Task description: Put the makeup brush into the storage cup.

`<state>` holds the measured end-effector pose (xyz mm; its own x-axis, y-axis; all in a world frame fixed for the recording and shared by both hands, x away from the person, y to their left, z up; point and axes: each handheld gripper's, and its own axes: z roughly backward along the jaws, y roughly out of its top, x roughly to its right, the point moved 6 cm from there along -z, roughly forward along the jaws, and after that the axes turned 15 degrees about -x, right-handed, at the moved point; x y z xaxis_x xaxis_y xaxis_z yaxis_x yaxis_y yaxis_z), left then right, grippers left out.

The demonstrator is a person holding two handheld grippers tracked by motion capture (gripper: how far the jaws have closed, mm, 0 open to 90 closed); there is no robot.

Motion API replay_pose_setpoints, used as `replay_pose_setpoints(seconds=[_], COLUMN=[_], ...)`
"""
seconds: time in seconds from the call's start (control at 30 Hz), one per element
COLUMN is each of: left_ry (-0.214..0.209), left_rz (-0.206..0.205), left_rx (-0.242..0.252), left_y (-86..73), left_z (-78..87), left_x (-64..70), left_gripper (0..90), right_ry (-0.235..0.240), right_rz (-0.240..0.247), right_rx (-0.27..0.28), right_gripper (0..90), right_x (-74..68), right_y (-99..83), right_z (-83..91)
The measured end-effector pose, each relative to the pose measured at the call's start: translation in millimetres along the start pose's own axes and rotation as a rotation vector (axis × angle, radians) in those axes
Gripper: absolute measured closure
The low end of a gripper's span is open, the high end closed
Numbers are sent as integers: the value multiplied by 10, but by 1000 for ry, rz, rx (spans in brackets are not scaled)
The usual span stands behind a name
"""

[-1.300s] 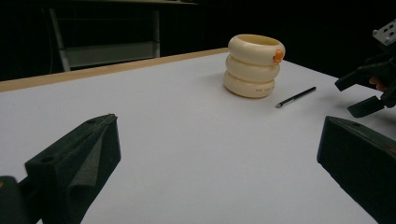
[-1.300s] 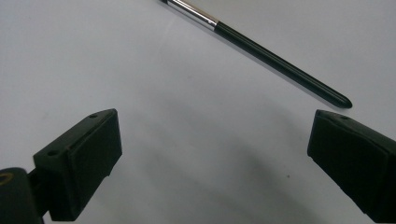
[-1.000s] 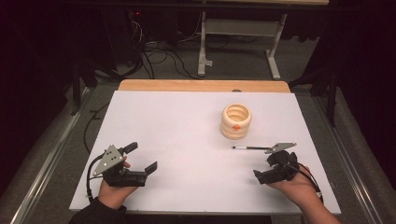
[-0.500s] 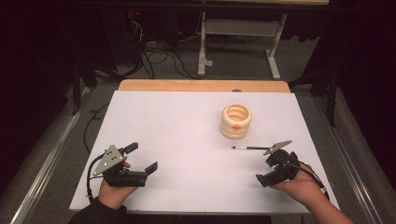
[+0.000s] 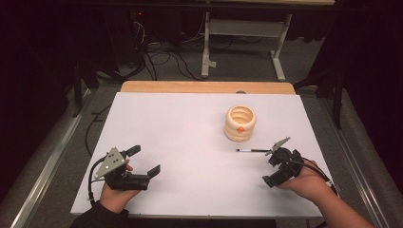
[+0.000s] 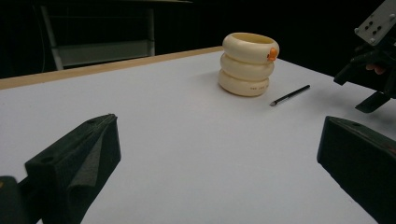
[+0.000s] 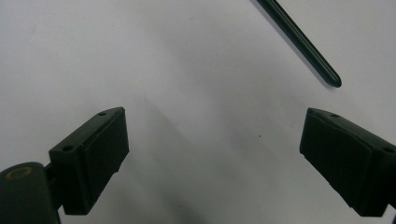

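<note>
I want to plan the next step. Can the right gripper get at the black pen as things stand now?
Probably yes. The right gripper is open, pointing down at the bare table, and the pen lies just beyond its jaws with nothing between them. The cream holder stands apart from it.

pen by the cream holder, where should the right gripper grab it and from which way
Probably mid-shaft, coming straight down from above. The pen lies flat on the white table, thin and apart from the ringed holder. The right gripper, jaws open, hangs near its end; turn the jaws to straddle the shaft crosswise.
</note>
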<state>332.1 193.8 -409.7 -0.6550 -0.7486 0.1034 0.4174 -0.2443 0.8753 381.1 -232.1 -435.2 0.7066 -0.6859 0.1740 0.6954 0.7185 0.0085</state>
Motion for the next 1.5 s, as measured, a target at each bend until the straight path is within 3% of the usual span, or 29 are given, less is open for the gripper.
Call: replay_pose_setpoints(seconds=[0.43, 0.77, 1.17, 1.5], left_ry=[1, 5, 4, 3], left_rz=[11, 11, 11, 11], left_rx=[4, -1, -3, -2], left_y=[-6, -13, -17, -18], left_z=[11, 12, 6, 9], left_x=[-25, -39, -45, -50], left_gripper=[1, 1, 0, 1], right_ry=[19, 44, 30, 24], right_rz=[75, 88, 130, 145], right_rx=[-37, -48, -64, -97], right_gripper=[158, 175, 377, 478], right_x=[269, 375, 581, 612], right_y=[220, 351, 514, 566], right_z=[-2, -63, -94, -186])
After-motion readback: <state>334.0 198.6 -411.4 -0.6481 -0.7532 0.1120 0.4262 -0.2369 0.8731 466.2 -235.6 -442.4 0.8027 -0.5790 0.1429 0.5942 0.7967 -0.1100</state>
